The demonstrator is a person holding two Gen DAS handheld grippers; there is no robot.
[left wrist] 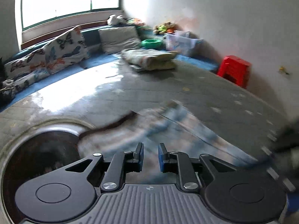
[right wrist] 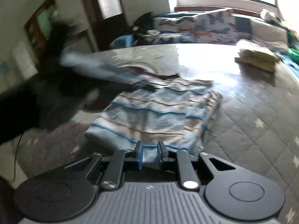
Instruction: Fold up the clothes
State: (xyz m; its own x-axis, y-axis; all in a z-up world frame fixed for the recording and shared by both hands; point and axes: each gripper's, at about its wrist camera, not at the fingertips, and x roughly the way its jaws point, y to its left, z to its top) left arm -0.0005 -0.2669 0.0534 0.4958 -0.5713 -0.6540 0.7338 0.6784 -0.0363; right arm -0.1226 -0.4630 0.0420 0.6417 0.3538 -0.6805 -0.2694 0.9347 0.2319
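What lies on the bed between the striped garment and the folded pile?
Only bare quilted cover, with window glare on it, lies between the striped garment and the folded pile; the right wrist view shows it best.

2 wrist fisheyes, angled down, close over striped garment (right wrist: 158, 110), both blurred, apparently sharing mattress (left wrist: 168, 85)

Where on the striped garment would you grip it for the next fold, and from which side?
Grip the striped garment at its near hem, coming low from the near side: that edge lies flat and free on the quilted mat, right ahead of the right gripper.
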